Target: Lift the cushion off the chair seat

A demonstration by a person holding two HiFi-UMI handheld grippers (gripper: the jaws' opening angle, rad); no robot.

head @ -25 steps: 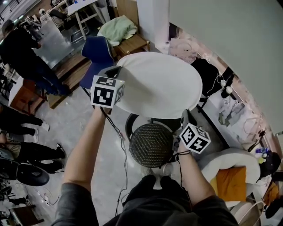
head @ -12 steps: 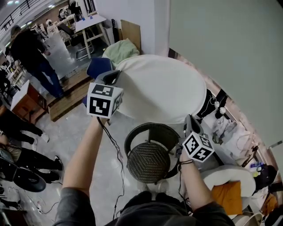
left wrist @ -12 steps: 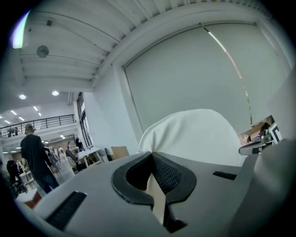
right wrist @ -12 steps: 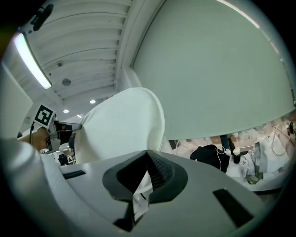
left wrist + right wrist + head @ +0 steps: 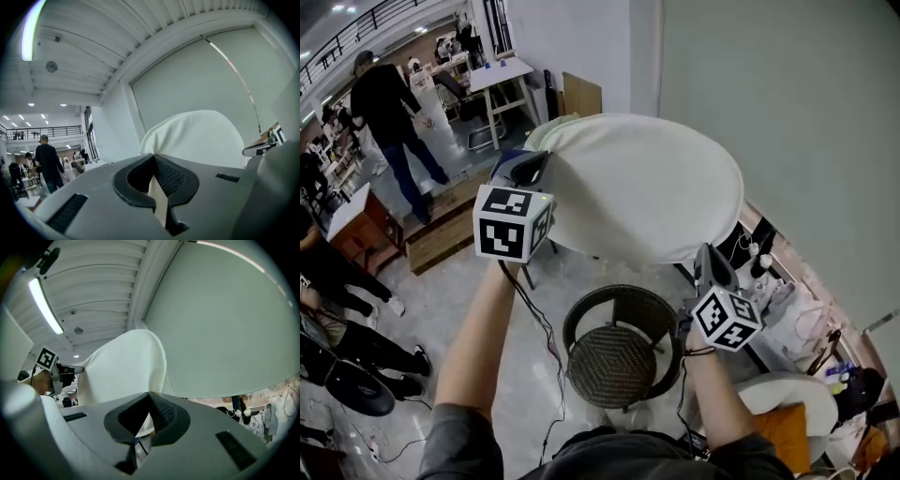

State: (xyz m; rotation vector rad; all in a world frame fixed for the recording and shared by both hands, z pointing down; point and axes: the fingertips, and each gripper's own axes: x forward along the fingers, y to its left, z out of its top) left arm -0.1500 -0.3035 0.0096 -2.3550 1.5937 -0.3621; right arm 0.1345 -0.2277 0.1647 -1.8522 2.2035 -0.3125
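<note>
Left gripper and right gripper pinch cushion edges.

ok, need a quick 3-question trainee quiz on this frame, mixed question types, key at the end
1. Where is the white round cushion relative to the wicker chair? A: lying on its seat. B: held up above it. C: on the floor beside it.
2. True or false: the left gripper is open and empty.
3. Fill in: the right gripper is shut on the cushion's ____.

Key: 1 B. 2 false: it is shut on the cushion's edge. 3 edge.
</note>
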